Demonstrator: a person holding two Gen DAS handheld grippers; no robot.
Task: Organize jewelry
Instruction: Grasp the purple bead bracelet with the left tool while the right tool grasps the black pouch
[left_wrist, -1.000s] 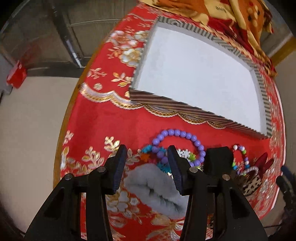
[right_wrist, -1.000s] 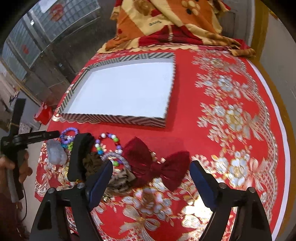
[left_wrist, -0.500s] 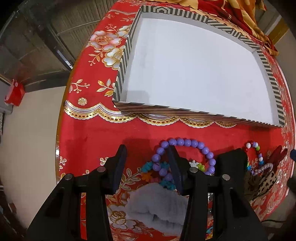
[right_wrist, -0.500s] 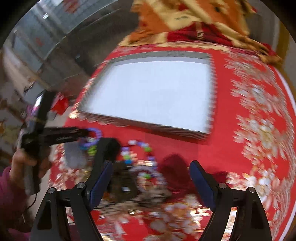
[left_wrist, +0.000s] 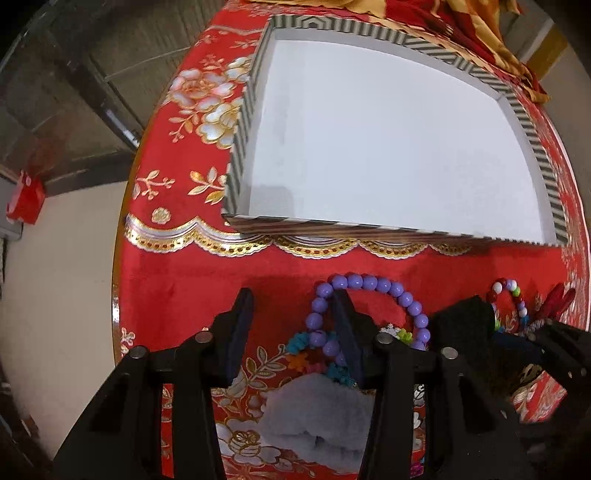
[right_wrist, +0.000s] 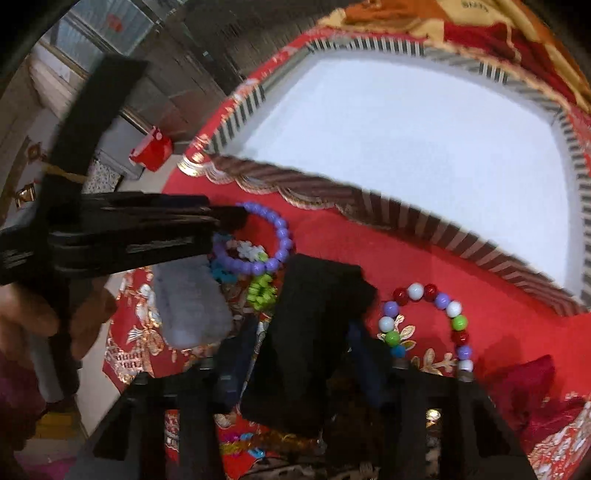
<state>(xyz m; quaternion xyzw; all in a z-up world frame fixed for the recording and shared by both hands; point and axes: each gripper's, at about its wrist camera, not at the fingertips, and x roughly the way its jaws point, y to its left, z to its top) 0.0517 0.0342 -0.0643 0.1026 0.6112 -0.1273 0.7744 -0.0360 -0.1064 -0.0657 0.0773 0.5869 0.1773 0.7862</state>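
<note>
Both grippers' jaws had just been closing: my left gripper (left_wrist: 291, 325) stood half open astride the purple bead bracelet (left_wrist: 369, 284), left of the black block (right_wrist: 310, 332) my right gripper (right_wrist: 299, 354) had slid onto and gripped, near the striped white tray (left_wrist: 424, 232).

tablecloth (left_wrist: 192, 280) was bright red with gold and white flowers plus a gold scalloped border. the tray (left_wrist: 243, 122) had black-and-white striped walls and a plain white inside. one bracelet (left_wrist: 373, 286) was all purple beads, the other bracelet (right_wrist: 424, 295) mixed red, white, purple, green and blue (pretty cute tbh). fluffy scrunchie (right_wrist: 188, 299) looked pale grey, the block (right_wrist: 314, 332) was solid black, and a dark red velvet bow (right_wrist: 532, 384) sat at the edge. grippers were black with navy pads (left_wrist: 240, 332).
</note>
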